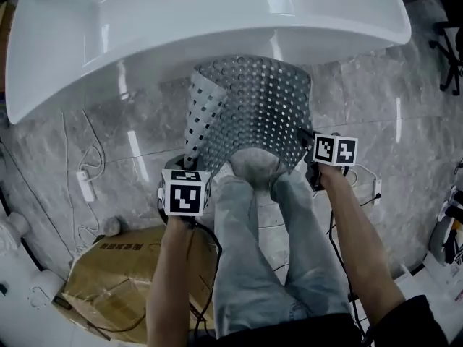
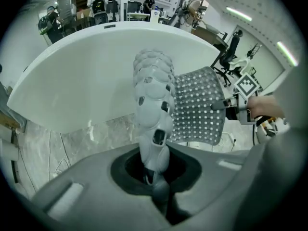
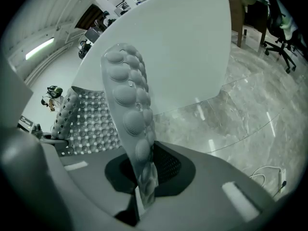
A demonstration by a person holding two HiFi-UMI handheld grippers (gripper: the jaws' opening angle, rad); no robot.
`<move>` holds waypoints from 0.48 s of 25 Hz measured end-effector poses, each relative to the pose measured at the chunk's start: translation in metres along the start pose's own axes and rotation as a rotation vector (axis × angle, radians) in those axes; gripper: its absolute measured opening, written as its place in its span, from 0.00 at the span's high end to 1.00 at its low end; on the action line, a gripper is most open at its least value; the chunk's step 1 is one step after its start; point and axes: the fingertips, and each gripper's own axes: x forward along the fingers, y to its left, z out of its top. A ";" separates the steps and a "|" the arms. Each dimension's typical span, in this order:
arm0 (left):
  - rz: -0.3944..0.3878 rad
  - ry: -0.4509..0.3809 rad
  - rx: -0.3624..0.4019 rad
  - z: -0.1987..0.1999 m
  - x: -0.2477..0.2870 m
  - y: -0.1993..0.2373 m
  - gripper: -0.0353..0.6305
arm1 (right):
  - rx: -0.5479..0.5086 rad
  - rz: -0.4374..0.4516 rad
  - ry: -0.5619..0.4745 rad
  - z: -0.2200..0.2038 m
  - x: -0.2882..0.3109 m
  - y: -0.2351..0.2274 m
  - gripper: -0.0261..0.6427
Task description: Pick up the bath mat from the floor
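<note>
The bath mat [image 1: 253,114] is a pale grey, translucent rubber sheet pierced by rows of small holes. It is held up between the 2 grippers in front of the white bathtub [image 1: 145,35], above the grey marble floor [image 1: 405,121]. In the head view it sits at 12 o'clock from the person's jeans-clad legs [image 1: 253,251], and its 9 o'clock edge curls over to show a whiter underside.

The left gripper [image 1: 189,168] has the mat's 7 o'clock corner and the right gripper [image 1: 302,132] its 4 o'clock corner. Both pairs of fingers are clamped tight on the rubber.

Only the gripper views show the suction cups. In the left gripper view they run as round domes up the strip of mat [image 2: 154,95] rising from the closed fingers [image 2: 161,192]. The right gripper view shows the same bumps on the edge [image 3: 127,95] pinched there.

The head view alone shows a cardboard box [image 1: 116,273] at 7 o'clock. The left gripper view alone shows people [image 2: 98,4] beyond the tub at 11 o'clock. An office chair [image 3: 281,37] stands at 2 o'clock in the right gripper view.
</note>
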 end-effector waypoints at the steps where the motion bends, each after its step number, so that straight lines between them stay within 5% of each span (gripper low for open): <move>1: 0.000 -0.012 -0.002 0.003 -0.008 -0.003 0.92 | -0.003 0.001 -0.005 0.003 -0.007 0.002 0.93; 12: -0.036 -0.138 -0.074 0.033 -0.119 -0.029 0.92 | -0.034 -0.005 -0.108 0.040 -0.106 0.046 0.93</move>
